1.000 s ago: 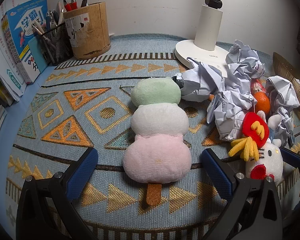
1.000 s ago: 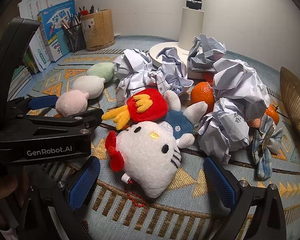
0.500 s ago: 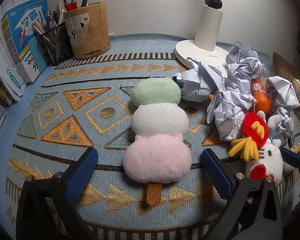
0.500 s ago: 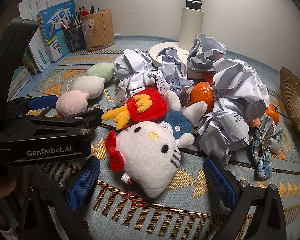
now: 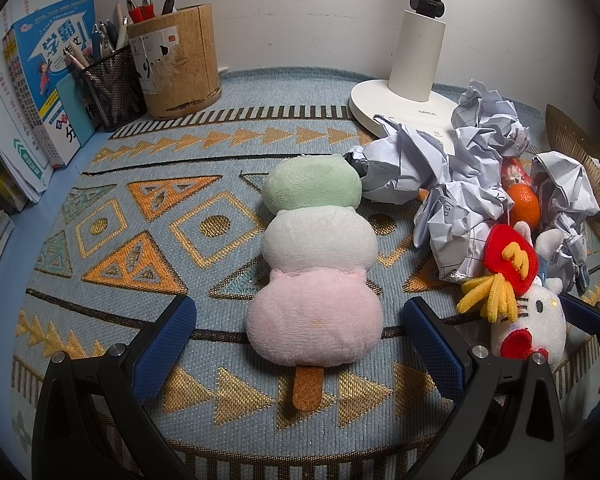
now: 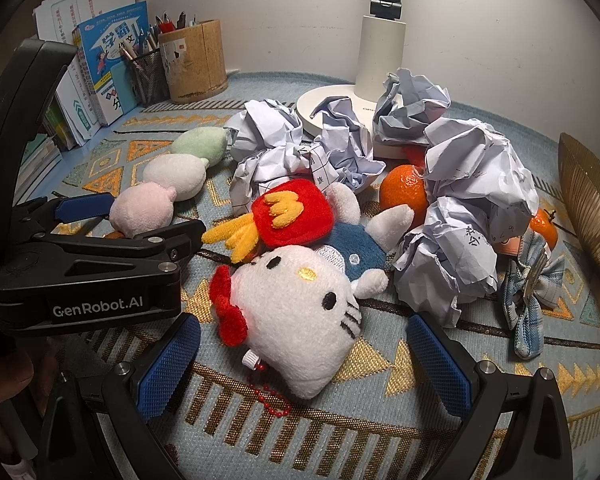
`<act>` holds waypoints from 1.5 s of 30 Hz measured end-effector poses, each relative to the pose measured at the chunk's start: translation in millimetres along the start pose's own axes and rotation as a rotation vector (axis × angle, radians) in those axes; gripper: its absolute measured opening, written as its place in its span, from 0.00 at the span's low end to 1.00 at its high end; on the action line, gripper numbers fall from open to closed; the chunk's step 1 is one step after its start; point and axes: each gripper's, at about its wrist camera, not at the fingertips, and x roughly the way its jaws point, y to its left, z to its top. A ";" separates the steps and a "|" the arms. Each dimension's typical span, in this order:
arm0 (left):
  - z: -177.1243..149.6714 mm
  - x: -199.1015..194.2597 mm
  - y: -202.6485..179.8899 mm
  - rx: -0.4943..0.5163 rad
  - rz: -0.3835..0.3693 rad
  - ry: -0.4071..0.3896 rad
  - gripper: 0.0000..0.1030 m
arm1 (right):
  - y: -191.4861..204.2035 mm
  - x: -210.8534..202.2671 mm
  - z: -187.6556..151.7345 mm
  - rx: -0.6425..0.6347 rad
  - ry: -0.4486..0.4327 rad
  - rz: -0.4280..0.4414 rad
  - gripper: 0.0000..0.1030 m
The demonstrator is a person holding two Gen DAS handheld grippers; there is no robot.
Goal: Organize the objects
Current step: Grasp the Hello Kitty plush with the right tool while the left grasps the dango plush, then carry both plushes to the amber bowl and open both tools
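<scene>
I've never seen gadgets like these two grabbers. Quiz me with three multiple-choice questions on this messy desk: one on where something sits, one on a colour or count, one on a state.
1. Where do the pen holders stand?
A. back left, beside the books
B. on the lamp base
C. in the basket

2. How many balls make up the dango plush?
A. two
B. three
C. five

3. What are the left gripper's fingers doing?
A. clamping the plush
B. open, either side of it
C. shut on paper

Answers:
1 A: the pen holders stand next to the books.
2 B: the dango plush is green, white, pink.
3 B: the left gripper flanks it with gaps.
</scene>
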 end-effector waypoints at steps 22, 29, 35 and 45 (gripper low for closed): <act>-9.1 -47.0 32.6 -0.144 -0.198 -0.268 0.45 | -13.0 -61.7 -12.2 0.051 -0.331 0.179 0.51; -7.2 -47.0 30.0 -0.135 -0.199 -0.265 0.45 | -2.8 -62.5 -11.2 0.016 -0.329 0.187 0.51; -9.2 -49.5 28.9 -0.121 -0.212 -0.276 0.45 | -9.8 -54.1 -10.0 0.041 -0.293 0.193 0.52; -12.9 -83.3 25.2 -0.264 -0.298 -0.369 0.45 | -51.5 -92.6 -24.8 0.122 -0.390 0.326 0.52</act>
